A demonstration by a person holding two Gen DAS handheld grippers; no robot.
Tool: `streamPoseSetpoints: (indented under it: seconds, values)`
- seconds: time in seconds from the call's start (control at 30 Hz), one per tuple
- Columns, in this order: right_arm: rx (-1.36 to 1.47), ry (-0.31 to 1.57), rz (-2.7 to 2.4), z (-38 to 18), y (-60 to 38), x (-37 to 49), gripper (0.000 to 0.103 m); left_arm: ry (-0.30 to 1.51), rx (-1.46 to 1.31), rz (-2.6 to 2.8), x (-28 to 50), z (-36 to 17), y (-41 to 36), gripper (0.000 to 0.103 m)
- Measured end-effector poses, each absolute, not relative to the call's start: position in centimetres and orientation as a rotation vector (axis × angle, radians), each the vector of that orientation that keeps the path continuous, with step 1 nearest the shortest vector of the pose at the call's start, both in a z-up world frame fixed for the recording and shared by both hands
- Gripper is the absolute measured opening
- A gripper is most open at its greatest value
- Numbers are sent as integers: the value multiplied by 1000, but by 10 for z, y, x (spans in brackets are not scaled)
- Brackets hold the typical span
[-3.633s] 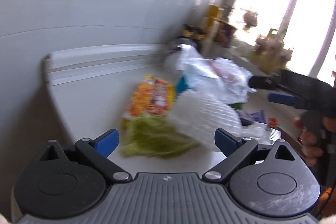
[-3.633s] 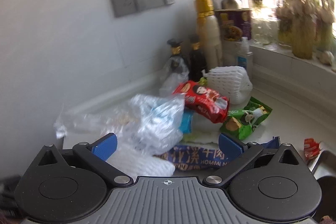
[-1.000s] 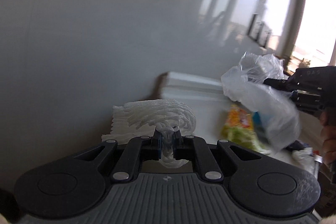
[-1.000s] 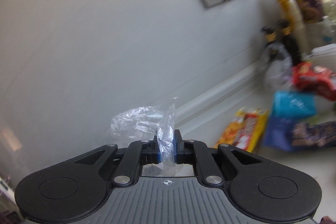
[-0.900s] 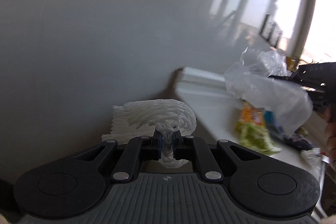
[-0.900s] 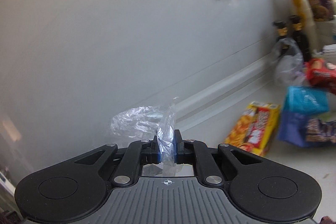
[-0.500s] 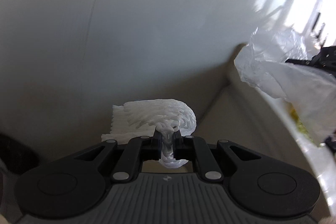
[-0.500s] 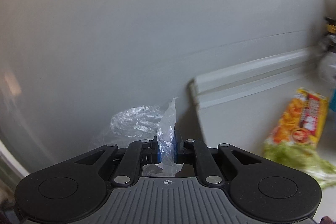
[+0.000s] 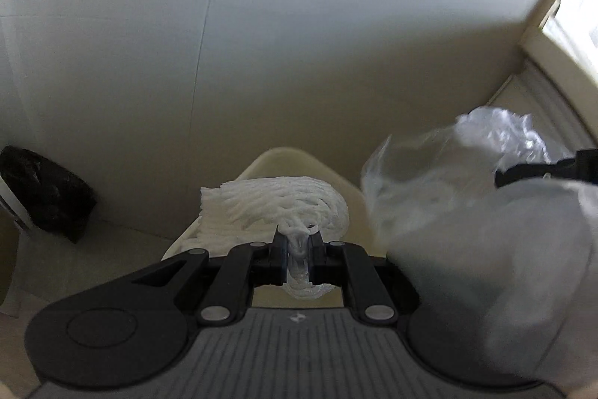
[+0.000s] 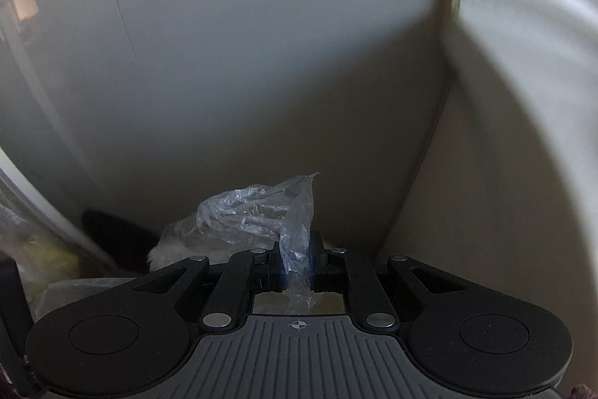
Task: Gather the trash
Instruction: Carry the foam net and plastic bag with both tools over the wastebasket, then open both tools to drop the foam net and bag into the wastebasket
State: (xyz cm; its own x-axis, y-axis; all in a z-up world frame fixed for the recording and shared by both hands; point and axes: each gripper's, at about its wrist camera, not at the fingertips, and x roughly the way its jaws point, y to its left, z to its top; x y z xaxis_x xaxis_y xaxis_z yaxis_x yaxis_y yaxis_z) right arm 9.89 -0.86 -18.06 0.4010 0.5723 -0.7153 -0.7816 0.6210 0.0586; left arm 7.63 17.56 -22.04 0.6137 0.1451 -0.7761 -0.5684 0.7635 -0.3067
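Left wrist view: the left gripper (image 9: 298,251), jaws drawn together, clamps a white foam net sleeve (image 9: 274,208), which fans out above the fingertips and hangs a little below them. Behind it stands a pale rounded object (image 9: 299,161), unidentified. At right, a crumpled clear plastic bag (image 9: 448,182) hangs blurred in the air, pinched by the dark tip of the right gripper (image 9: 501,177) at the frame edge. A black plastic bag (image 9: 45,197) lies low at left against a plain white wall (image 9: 299,25); the pale end of a counter (image 9: 549,36) shows at upper right.

Right wrist view: the right gripper's jaws are pressed onto a fold of the clear plastic bag, whose bulk rises above and left of the fingers. No brand, label or writing is legible in either view; only a small moulded mark sits on each gripper body, too small to read.
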Motion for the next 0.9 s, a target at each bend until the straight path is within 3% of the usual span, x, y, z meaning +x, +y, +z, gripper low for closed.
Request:
streamPoseSetpoints:
  seconds: [0.4, 0.47, 0.53, 0.6, 0.9]
  values:
    - [-136, 981, 845, -220, -11, 144, 17, 877, -597, 471, 90, -234, 185, 12]
    - [-133, 990, 856, -222, -10, 146, 22, 891, -591, 475, 89, -235, 184, 16]
    - [-142, 996, 867, -223, -10, 145, 40, 915, -585, 482, 94, -235, 181, 24]
    - [-146, 998, 870, -226, -8, 150, 50, 931, -580, 488, 99, -236, 180, 29]
    - [-140, 1037, 861, -222, 5, 153, 53, 950, -570, 493, 93, -234, 186, 42]
